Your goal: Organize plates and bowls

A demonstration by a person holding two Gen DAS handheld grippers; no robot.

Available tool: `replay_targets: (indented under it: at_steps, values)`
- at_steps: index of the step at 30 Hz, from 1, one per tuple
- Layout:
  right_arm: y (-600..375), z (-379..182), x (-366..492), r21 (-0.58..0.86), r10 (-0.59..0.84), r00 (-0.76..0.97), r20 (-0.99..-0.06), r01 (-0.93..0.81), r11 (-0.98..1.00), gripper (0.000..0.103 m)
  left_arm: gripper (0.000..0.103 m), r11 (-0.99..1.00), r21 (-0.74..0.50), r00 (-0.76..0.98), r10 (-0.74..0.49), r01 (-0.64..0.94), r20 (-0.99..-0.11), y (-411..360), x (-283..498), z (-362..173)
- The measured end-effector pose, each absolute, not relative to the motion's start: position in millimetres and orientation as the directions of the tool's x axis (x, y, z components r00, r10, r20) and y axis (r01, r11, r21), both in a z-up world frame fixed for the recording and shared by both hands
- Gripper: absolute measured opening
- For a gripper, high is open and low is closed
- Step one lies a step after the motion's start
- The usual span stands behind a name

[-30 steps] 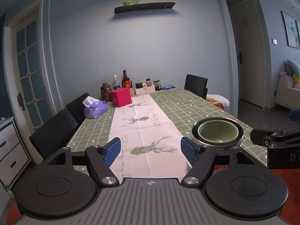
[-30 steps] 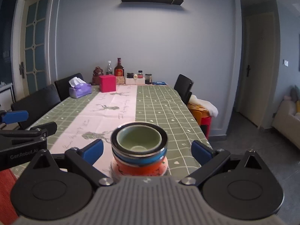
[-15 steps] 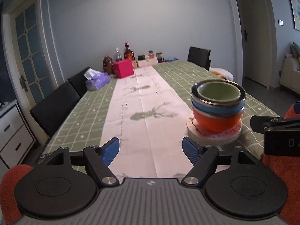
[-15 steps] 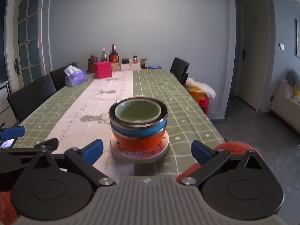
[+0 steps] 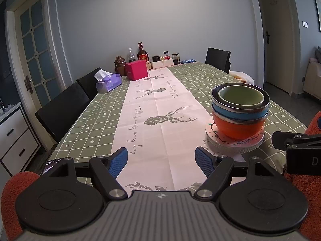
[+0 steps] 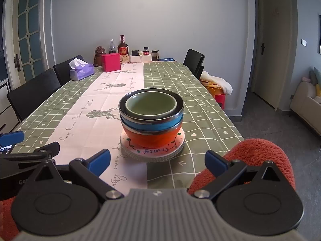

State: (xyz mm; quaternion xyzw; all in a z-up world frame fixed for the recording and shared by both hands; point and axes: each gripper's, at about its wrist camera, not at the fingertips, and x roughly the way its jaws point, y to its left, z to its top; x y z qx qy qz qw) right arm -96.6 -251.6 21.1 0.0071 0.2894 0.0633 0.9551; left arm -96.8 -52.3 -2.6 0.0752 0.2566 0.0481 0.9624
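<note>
A stack of three nested bowls stands on the near end of the table (image 6: 200,104), on a round white plate (image 6: 151,151) with green vine trim and lettering: an orange bowl (image 6: 152,137) at the bottom, a blue bowl (image 6: 151,125) with a metal rim in it, and a small green bowl (image 6: 150,105) on top. The plate straddles the edge where the pale deer-print runner (image 5: 158,112) meets the green checked tablecloth (image 5: 96,112). The right gripper (image 6: 158,161) hovers just short of the plate, its blue-padded fingers spread wide apart and empty — the stack sits centred ahead of the gap. The left gripper (image 5: 161,161) is likewise wide apart and holds nothing, aimed up the runner with the stack ahead to its right (the other tool's black body shows at that view's right edge). At the far end stand a pink box (image 5: 136,69), a purple tissue pack (image 5: 108,82), a dark liquor bottle (image 5: 142,54) and several jars. Black chairs (image 5: 62,108) line the left side.
</note>
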Motion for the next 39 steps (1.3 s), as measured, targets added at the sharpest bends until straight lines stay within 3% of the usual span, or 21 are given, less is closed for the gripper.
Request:
replay_targets:
  at_steps: [39]
  values:
    - [-246.7, 26.2, -101.9, 0.038, 0.128, 0.84, -0.527, -0.128, 0.991, 0.099, 0.09, 0.983, 0.174, 0.869, 0.13, -0.051, -0.477, -56.0, -97.3, 0.4]
